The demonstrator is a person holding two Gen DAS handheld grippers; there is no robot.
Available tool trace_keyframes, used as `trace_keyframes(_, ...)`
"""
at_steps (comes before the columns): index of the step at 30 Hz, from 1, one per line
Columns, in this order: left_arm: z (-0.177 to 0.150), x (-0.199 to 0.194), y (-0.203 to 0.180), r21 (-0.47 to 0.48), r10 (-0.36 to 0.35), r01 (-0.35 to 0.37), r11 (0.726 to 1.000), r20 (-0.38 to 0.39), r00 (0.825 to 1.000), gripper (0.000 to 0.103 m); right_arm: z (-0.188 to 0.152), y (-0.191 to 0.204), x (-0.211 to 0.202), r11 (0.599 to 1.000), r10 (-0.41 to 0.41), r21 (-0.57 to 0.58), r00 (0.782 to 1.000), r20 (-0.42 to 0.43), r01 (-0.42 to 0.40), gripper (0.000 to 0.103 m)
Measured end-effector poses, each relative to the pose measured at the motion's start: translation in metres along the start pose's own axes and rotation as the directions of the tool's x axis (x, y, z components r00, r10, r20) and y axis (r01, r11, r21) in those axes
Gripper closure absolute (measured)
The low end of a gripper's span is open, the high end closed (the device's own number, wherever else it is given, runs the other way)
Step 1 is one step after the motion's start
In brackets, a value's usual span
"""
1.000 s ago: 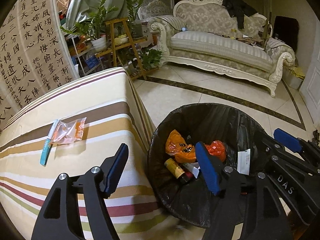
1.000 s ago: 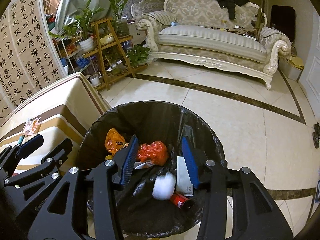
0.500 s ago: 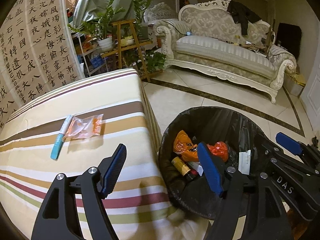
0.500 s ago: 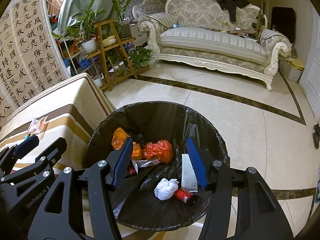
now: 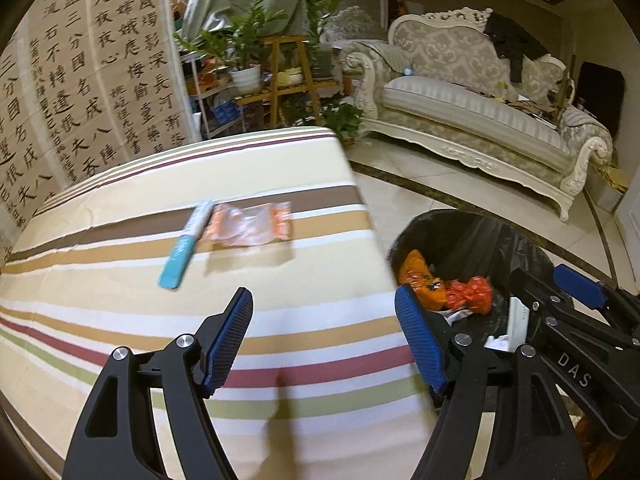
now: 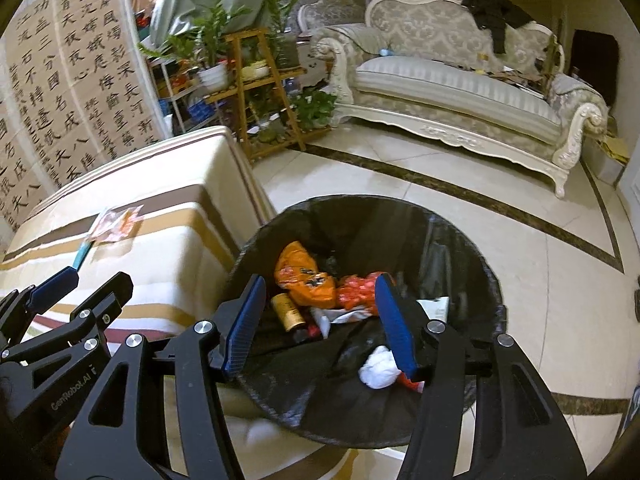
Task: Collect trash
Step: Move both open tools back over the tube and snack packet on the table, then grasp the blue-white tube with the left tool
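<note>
Reaching stage: left gripper point(image 5: 324, 336) and right gripper point(image 6: 320, 320) both gape empty; next, grab wrapper point(image 5: 250, 224) and tube point(image 5: 186, 244) near table point(image 5: 120, 300) far edge, then bin point(image 6: 460, 248).

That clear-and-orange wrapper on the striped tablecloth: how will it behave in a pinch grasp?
The plastic wrapper looks thin and crinkled, so probably floppy and very light. It lies nearly flat on the tablecloth, so it may slide rather than lift. The blue tube touches its edge and could get nudged.
</note>
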State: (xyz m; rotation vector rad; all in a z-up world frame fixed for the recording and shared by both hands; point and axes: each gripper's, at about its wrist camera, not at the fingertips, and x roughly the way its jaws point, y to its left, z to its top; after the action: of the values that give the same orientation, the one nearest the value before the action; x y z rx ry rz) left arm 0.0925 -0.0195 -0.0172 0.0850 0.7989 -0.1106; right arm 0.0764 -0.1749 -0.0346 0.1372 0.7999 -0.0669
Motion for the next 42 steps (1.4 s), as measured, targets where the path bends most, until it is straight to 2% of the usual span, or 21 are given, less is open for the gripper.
trace_keyframes(15, -0.015, 0.002, 0.07, -0.096, 0.09, -0.093, 0.991, -0.036, 0.995, 0.032, -0.006, 0.062, 0.004, 0.991, 0.073, -0.11, 0.997, -0.038, -0.077, 0.048)
trace_keyframes(28, 0.008, 0.035, 0.106, -0.133, 0.102, -0.113, 0.985, -0.088, 0.991, 0.032, 0.015, 0.095, 0.024, 0.981, 0.112, -0.156, 0.992, -0.05, -0.118, 0.048)
trace_keyframes(37, 0.024, 0.06, 0.114, -0.121, 0.094, -0.11, 0.987, -0.127, 0.987, 0.037, 0.032, 0.109, 0.036, 0.975, 0.14, -0.165, 0.989, -0.044, -0.146, 0.048)
trace_keyframes(40, 0.025, 0.065, 0.113, -0.114, 0.077, -0.093, 0.989, -0.137, 0.988, 0.043, 0.035, 0.112, 0.039, 0.974, 0.147, -0.168, 0.988, -0.044, -0.153, 0.048)
trace_keyframes(42, 0.026, 0.065, 0.112, -0.105, 0.072, -0.086, 0.991, -0.131, 0.989, 0.053, 0.037, 0.114, 0.04, 0.973, 0.15, -0.171, 0.988, -0.043, -0.155, 0.048)
